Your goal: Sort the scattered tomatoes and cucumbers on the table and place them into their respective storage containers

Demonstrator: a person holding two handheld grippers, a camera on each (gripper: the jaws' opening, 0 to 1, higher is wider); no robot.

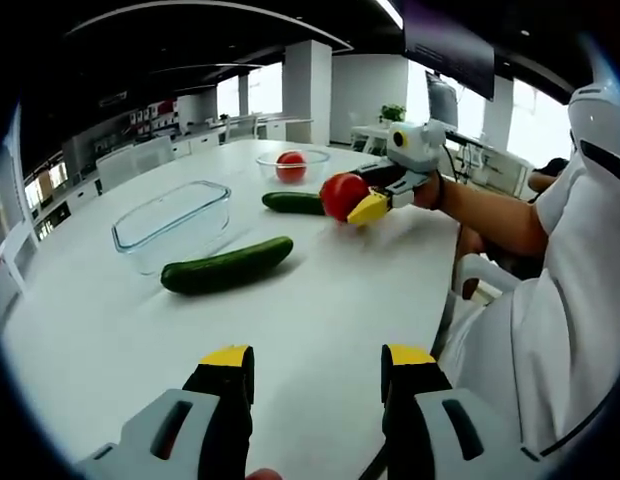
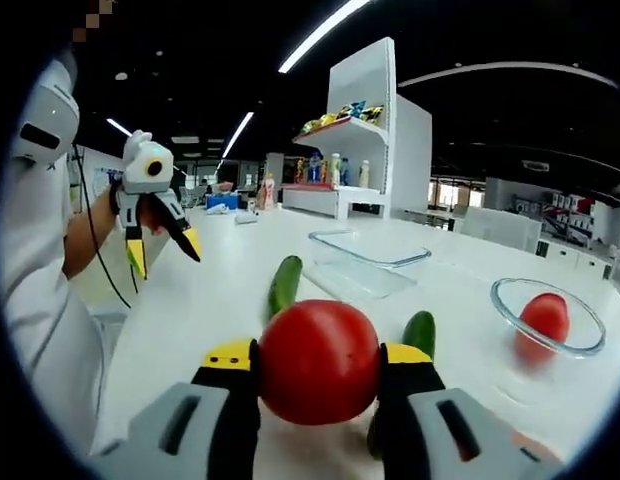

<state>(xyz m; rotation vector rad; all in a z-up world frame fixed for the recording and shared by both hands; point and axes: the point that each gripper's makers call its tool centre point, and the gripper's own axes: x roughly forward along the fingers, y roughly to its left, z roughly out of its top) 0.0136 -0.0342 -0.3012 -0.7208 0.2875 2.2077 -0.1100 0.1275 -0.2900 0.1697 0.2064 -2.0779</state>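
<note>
While right gripper clamps tomato above counter, round bowl at 3 o'clock holds one tomato; both cucumbers unsorted, rectangular dish empty, left gripper open

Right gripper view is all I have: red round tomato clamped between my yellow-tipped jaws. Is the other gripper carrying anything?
Observer: No. In the left gripper view, the left gripper is open, with bare white table between its jaws.
Operator: The tomato blocks what lies below it. What is there?
Observer: A long dark green cucumber lies flat on the table beside the empty rectangular clear glass dish.
Operator: Is my tomato over the round bowl yet?
Observer: No. The right gripper holds the red round tomato short of the round clear glass bowl, above the second cucumber's end.
</note>
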